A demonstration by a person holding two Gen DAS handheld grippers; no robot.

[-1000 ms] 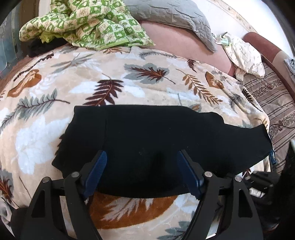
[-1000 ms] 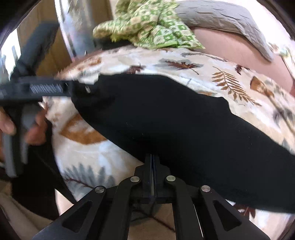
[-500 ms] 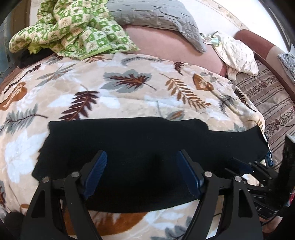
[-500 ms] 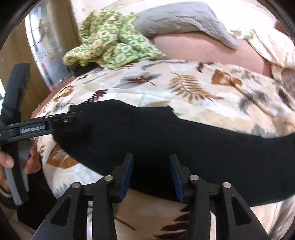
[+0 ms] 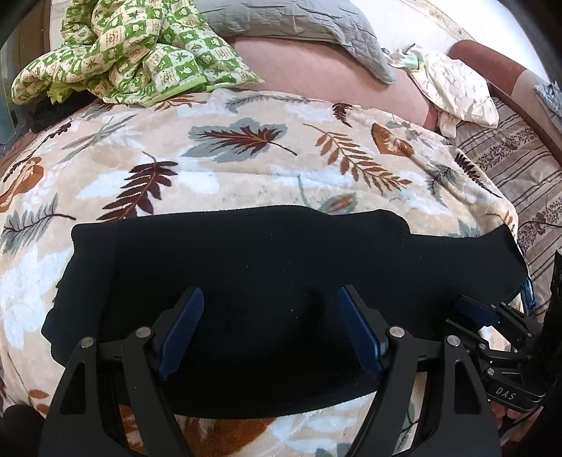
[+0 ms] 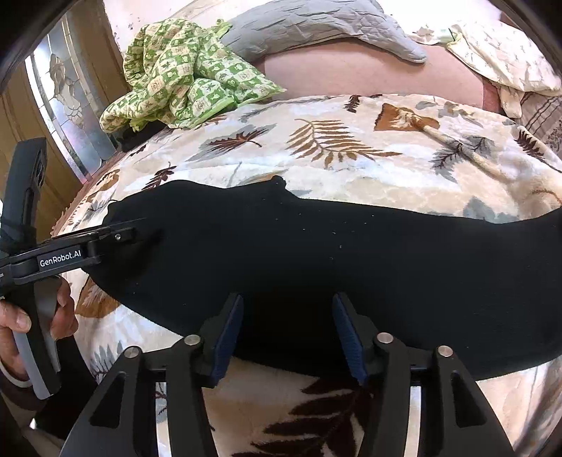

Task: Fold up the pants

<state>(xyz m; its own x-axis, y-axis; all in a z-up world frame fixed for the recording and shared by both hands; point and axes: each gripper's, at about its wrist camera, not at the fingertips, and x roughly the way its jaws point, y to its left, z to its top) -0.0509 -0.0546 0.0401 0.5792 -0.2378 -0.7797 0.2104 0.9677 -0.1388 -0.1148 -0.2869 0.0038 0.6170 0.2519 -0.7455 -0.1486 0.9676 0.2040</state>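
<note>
The black pants [image 5: 263, 260] lie as a long folded strip across the leaf-patterned blanket [image 5: 246, 165]. My left gripper [image 5: 270, 316] hovers open over their near edge, its blue pads apart and pressing nothing. In the right wrist view the pants [image 6: 316, 253] stretch from left to right. My right gripper [image 6: 286, 309] is over their near edge with its jaws opening and only flat cloth beneath. The left gripper [image 6: 116, 235] reaches in over the pants' left end, held by a person's hand [image 6: 21, 316]. The right gripper [image 5: 484, 316] shows at the right in the left wrist view.
A green checked cloth [image 5: 133, 52] is heaped at the back of the bed beside a grey pillow [image 5: 298, 24]. A cream cloth [image 5: 453, 88] lies back right, above a striped mattress [image 5: 520, 168]. A glass-panelled door [image 6: 66, 105] stands left of the bed.
The right gripper's jaws were shut at the pants' near edge and have come apart, and it has rolled level. The left gripper stays open and has shifted a little sideways over the pants.
</note>
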